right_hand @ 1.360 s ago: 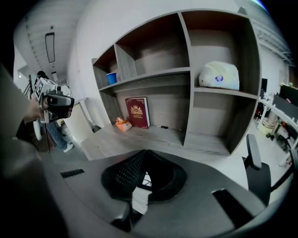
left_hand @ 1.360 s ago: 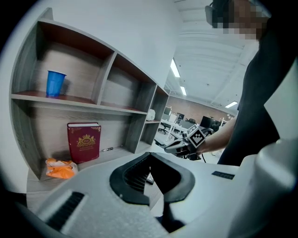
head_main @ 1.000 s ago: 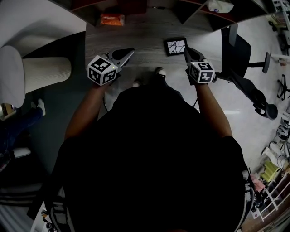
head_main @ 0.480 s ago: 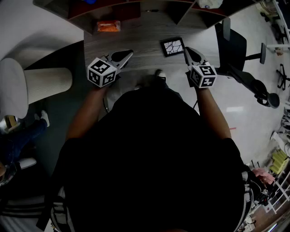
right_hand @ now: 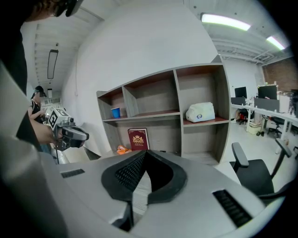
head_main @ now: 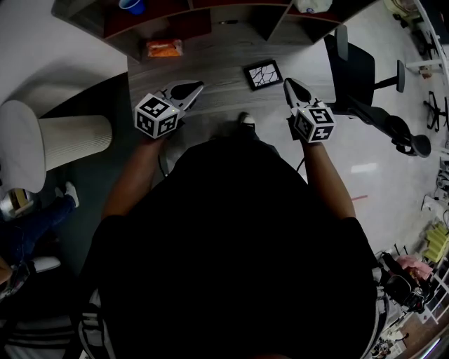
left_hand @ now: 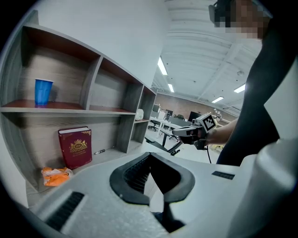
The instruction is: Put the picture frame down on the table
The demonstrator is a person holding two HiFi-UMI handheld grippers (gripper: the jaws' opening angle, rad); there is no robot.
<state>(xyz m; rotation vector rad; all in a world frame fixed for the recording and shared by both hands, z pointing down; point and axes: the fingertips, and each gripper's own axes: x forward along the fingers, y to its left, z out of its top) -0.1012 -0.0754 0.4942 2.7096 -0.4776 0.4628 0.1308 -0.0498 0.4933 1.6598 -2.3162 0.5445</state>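
Both forearms reach forward from the body, elbows bent, each hand closed round a gripper at the near edge of the worktop (head_main: 210,66). The left gripper (head_main: 198,85) angles inward, toward the right, and tips a little downward; its marker cube sits just over the worktop's near edge. The right gripper (head_main: 288,83) points ahead and slightly inward, also tipped a little down, above the worktop's right end and beside a black office chair (head_main: 359,70).

In the left gripper view the left gripper's jaws are closed, tips meeting, with nothing between them. In the right gripper view the right gripper's jaws are likewise closed tip to tip and empty.

The picture frame (head_main: 263,74), dark-edged with a black and white branching pattern, lies face up on the worktop. It sits between the two grippers, much nearer the right one, just ahead of that gripper's tip and apart from it.

At the back of the worktop stands a shelf unit (head_main: 238,17), with an orange packet (head_main: 163,48) below it, a red book (left_hand: 75,147) and a blue cup (head_main: 131,5).
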